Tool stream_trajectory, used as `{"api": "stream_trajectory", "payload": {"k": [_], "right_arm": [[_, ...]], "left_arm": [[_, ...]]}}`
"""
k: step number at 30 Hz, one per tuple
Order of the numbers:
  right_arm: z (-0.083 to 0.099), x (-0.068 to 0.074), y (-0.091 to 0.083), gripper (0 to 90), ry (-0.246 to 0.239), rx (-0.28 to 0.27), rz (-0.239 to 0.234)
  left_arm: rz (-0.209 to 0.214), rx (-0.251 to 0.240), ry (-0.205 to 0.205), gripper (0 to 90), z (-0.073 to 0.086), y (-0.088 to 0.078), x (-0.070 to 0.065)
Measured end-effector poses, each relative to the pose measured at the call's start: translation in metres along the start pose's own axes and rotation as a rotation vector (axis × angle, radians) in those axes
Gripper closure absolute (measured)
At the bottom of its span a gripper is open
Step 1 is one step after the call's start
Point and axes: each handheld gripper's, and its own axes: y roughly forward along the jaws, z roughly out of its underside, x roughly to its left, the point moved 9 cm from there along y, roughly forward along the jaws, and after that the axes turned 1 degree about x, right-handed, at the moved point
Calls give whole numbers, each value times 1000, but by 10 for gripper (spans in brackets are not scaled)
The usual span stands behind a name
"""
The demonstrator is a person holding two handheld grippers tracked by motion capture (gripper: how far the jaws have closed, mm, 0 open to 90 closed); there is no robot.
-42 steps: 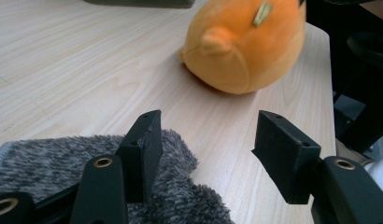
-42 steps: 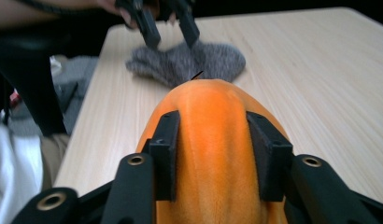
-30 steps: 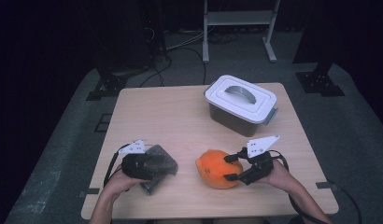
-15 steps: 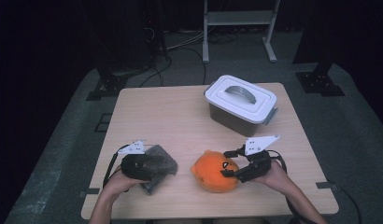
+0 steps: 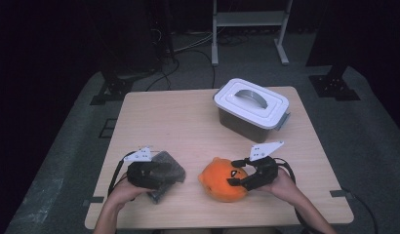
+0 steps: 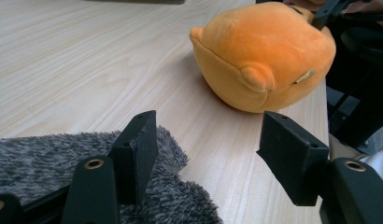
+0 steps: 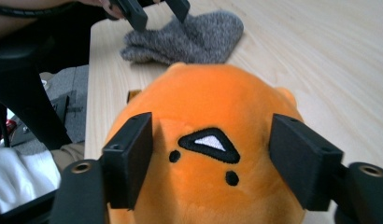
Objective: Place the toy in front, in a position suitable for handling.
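We are closing the right gripper (image 7: 210,163) around the orange plush toy (image 7: 213,140), which sits between its unclenched, just-narrowing jaws, and next must squeeze and lift, while the left gripper (image 6: 208,154) hangs released over the grey fuzzy cloth (image 6: 49,158).

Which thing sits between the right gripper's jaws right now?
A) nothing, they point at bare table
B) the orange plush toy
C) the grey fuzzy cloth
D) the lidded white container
B: in the right gripper view the orange plush toy sits between the two black jaws of the right gripper, while the grey fuzzy cloth lies farther off.
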Motion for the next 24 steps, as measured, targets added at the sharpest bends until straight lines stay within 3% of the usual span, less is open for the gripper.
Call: {"api": "stream_trajectory", "payload": {"k": [3, 7, 9, 14, 18, 20, 24], "right_arm": [[4, 0, 2, 470, -9, 7, -24], [5, -2, 0, 600, -66, 15, -37], [3, -3, -2, 619, -106, 18, -47], [-6, 3, -6, 630, -257, 13, -106], [-9, 2, -7, 618, -342, 38, -103], [-7, -1, -7, 551, -310, 33, -113], [-5, -2, -8, 357, -153, 3, -119]], "left_arm": [[11, 6, 9, 364, 0, 2, -2], [12, 9, 12, 359, -1, 3, -3], [14, 4, 9, 357, -1, 3, -3], [17, 4, 9, 356, -1, 4, -3], [18, 5, 8, 354, 0, 5, -4], [19, 3, 7, 353, 0, 5, -4], [20, 7, 8, 350, 0, 5, -4]]}}
